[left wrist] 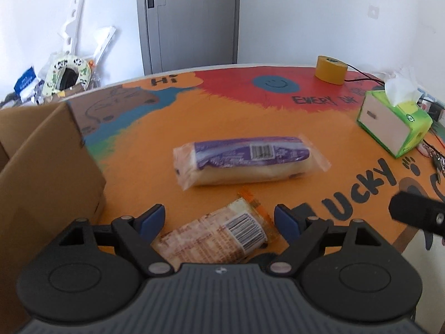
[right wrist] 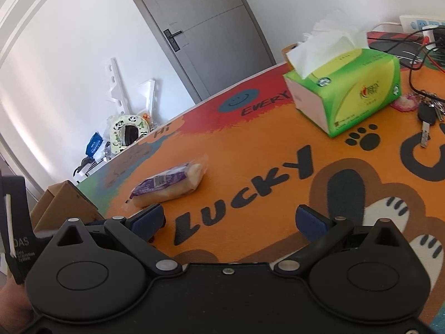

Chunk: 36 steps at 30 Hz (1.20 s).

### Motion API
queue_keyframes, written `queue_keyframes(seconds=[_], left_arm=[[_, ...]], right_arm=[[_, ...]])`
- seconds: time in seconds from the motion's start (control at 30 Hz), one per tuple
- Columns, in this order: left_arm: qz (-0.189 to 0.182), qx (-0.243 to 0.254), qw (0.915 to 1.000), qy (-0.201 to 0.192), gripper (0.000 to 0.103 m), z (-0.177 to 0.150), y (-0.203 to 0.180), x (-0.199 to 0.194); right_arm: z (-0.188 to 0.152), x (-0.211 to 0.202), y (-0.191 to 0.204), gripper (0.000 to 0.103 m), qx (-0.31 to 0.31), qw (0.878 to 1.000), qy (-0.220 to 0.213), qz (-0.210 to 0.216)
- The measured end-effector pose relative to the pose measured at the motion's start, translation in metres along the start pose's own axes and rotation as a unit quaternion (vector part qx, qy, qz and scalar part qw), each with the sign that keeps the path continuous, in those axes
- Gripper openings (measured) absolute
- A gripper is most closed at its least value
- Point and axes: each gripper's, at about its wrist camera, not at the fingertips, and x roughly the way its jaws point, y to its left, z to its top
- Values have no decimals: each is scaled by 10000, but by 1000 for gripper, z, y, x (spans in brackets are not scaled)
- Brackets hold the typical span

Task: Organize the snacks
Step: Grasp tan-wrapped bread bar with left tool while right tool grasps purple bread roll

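In the left wrist view the left tool (left wrist: 219,217) is seen released, its blue pads spread wide, and an orange snack (left wrist: 219,235) lies flat on the table (left wrist: 155,139) between them, at the lower centre of the frame; whether a pad touches the wrapper cannot be told. A purple snack (left wrist: 244,160) is laid crosswise at the centre of the frame, just above the orange one. A carton (left wrist: 41,172) is seen at the left edge, a tissue box (left wrist: 395,123) at the right, a tape roll (left wrist: 331,69) at the upper right. In the right wrist view the right tool (right wrist: 229,220) is released too, nothing being held between its pads, over the printed table; the purple snack (right wrist: 169,185) is found left of centre
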Motion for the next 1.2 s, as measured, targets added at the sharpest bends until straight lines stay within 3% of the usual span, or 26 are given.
queue_keyframes(seconds=[0.13, 0.2, 0.23, 0.27, 0.37, 0.6, 0.93, 0.97, 1.07, 1.2], left_arm=[[-69, -68, 9999, -49, 73, -4, 7, -6], [-84, -61, 9999, -64, 49, -4, 10, -10], [-131, -106, 9998, -59, 45, -3, 13, -11], [-198, -170, 9996, -61, 34, -3, 16, -11], [-342, -320, 9989, -38, 23, -3, 24, -13], [-460, -518, 9974, -193, 18, -2, 35, -20], [-439, -724, 9960, -277, 18, 4, 46, -16], [-431, -729, 9960, -276, 18, 5, 46, -15], [-430, -718, 9962, -245, 19, 4, 45, -13], [-403, -688, 9967, -165, 22, 4, 44, -13]], right_arm=[[4, 5, 10, 102, -105, 9999, -5, 59], [5, 7, 17, 99, -184, 9998, -8, 88], [5, 9, 20, 96, -219, 9997, -14, 102], [6, 11, 23, 91, -257, 9996, -4, 128], [8, 19, 30, 82, -313, 9993, 60, 172], [17, 37, 37, 50, -291, 9991, 156, 249], [32, 62, 38, 50, -292, 9992, 227, 121], [33, 65, 38, 46, -274, 9993, 249, 108], [32, 73, 36, 19, -229, 9990, 344, 186], [29, 69, 34, 5, -215, 9990, 282, 289]])
